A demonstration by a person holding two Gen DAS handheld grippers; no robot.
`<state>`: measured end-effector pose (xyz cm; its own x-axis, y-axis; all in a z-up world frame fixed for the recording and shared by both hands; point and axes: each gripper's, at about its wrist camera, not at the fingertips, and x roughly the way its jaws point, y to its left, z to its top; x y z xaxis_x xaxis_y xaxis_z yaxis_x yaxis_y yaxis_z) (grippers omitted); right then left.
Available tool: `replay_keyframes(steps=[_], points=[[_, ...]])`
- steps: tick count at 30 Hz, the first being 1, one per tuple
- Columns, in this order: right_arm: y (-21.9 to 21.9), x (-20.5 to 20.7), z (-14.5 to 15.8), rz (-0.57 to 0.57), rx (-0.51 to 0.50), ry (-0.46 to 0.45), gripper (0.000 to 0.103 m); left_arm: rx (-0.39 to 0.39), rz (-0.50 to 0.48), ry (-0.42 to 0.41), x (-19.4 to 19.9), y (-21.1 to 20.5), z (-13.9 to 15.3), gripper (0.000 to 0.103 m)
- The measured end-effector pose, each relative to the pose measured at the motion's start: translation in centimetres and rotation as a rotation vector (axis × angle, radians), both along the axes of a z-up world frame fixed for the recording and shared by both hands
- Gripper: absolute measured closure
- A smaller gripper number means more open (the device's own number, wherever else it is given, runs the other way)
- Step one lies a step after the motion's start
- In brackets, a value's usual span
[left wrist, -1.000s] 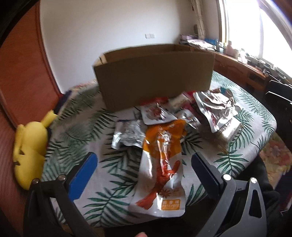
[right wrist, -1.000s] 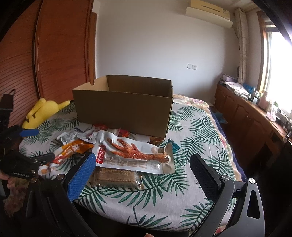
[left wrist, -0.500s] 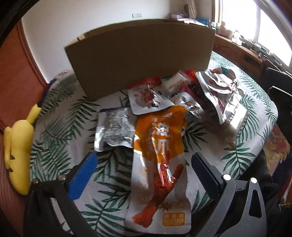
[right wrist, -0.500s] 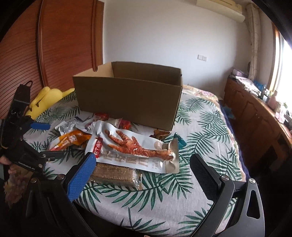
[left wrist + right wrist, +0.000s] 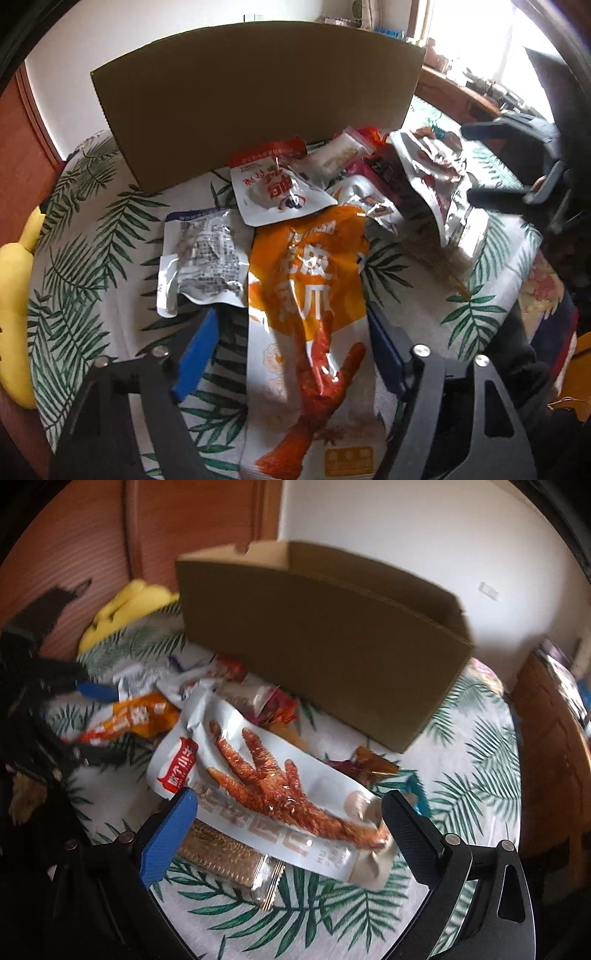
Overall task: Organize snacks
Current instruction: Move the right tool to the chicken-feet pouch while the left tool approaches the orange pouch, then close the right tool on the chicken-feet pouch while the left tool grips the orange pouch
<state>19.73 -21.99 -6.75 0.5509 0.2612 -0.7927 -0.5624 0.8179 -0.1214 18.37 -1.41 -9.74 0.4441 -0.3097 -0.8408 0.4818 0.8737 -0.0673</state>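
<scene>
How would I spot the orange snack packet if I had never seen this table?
Find the big cardboard box standing on the leaf-print tablecloth; a heap of snack packets lies in front of it. The orange packet is the long one stretching from that heap toward the near edge. Unlike its silver and white neighbours, it is bright orange on top with a red chicken foot pictured below.

Large white Chinese characters down the orange plastic chicken-foot snack pouch point(image 5: 308, 295), red Chinese characters, upside down, on the small white pouch point(image 5: 275, 192), and white characters on the white chicken-foot pouch point(image 5: 273, 786)'s red tag, all too distorted to read.
</scene>
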Motion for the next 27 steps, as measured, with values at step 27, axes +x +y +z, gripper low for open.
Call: replay_keyframes(steps=[27], points=[[4.5,3.0,-1.6,0.292,-0.132,0.16,0.0,-0.045,-0.026,0.036,1.7,1.4,0.7,0.047]])
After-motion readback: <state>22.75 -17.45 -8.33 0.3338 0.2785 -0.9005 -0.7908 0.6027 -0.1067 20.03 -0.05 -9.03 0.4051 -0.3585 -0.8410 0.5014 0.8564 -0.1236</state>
